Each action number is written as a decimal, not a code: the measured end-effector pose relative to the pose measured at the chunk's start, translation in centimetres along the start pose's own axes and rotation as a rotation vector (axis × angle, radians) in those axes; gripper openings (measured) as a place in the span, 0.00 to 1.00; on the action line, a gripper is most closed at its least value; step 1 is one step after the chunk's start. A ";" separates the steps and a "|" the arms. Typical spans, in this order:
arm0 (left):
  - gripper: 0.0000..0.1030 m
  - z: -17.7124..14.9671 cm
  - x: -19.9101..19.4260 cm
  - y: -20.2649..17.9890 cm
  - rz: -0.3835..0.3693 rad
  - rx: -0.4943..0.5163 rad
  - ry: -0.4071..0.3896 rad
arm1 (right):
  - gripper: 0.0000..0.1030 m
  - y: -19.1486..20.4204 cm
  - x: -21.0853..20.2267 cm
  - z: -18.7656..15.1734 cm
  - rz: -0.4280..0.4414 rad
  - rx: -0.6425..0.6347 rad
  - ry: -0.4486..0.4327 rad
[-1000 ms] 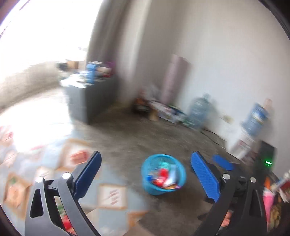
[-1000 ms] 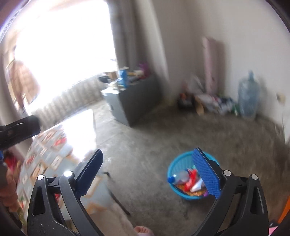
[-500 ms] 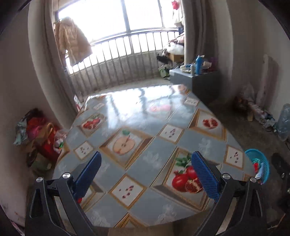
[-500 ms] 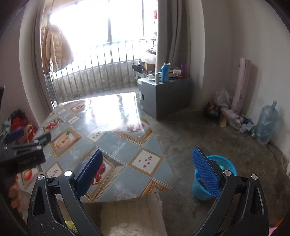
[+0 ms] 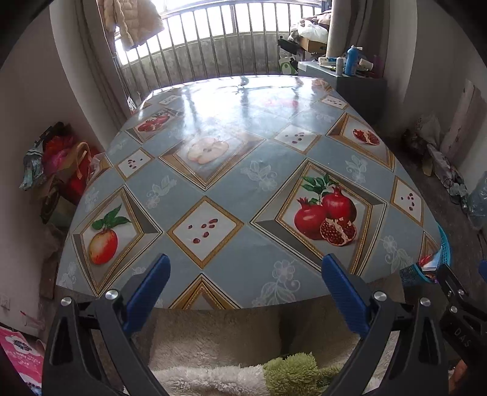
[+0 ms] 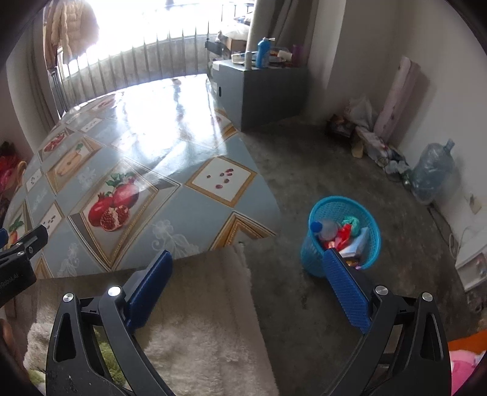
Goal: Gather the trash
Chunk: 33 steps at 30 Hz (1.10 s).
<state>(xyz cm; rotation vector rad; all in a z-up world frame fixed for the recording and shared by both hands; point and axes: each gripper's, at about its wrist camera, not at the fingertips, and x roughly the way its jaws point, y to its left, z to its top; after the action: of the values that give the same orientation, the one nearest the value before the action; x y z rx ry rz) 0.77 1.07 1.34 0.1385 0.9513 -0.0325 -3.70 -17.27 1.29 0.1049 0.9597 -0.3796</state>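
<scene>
1. Left gripper [image 5: 245,292], jaws spread wide and empty, faces the fruit-patterned table [image 5: 243,170]; only the blue basket's [image 5: 443,259] rim peeks past the table's right edge.
2. Right gripper [image 6: 246,289], equally wide and empty, sees that basket [image 6: 313,252] whole on the floor, filled with trash [image 6: 341,234].

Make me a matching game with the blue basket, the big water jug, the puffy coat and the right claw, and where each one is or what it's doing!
Things:
1. blue basket
2. big water jug
3. puffy coat
4. right claw

Places or states:
A. hanging by the window bars
B. open, holding nothing
C. on the floor beside the table, full of trash
D. standing against the wall

Pairs: 1-C, 2-D, 3-A, 4-B
</scene>
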 end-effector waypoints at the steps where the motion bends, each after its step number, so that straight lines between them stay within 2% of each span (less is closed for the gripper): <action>1: 0.94 0.0 0.1 0.0 0.001 0.000 0.004 | 0.92 0.0 -0.1 -0.2 -0.012 -0.007 -0.001; 12: 0.94 0.2 -0.2 -0.4 -0.004 0.010 -0.008 | 0.92 -1.3 0.1 -0.5 -0.061 -0.001 0.021; 33: 0.94 0.1 -0.3 -0.9 -0.015 0.018 -0.007 | 0.92 -1.4 -0.5 -0.7 -0.082 0.007 -0.002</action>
<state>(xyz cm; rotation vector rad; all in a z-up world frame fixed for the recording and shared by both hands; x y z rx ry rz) 0.56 0.20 1.58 0.1474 0.9452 -0.0553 -5.07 -18.28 1.41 0.0717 0.9624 -0.4583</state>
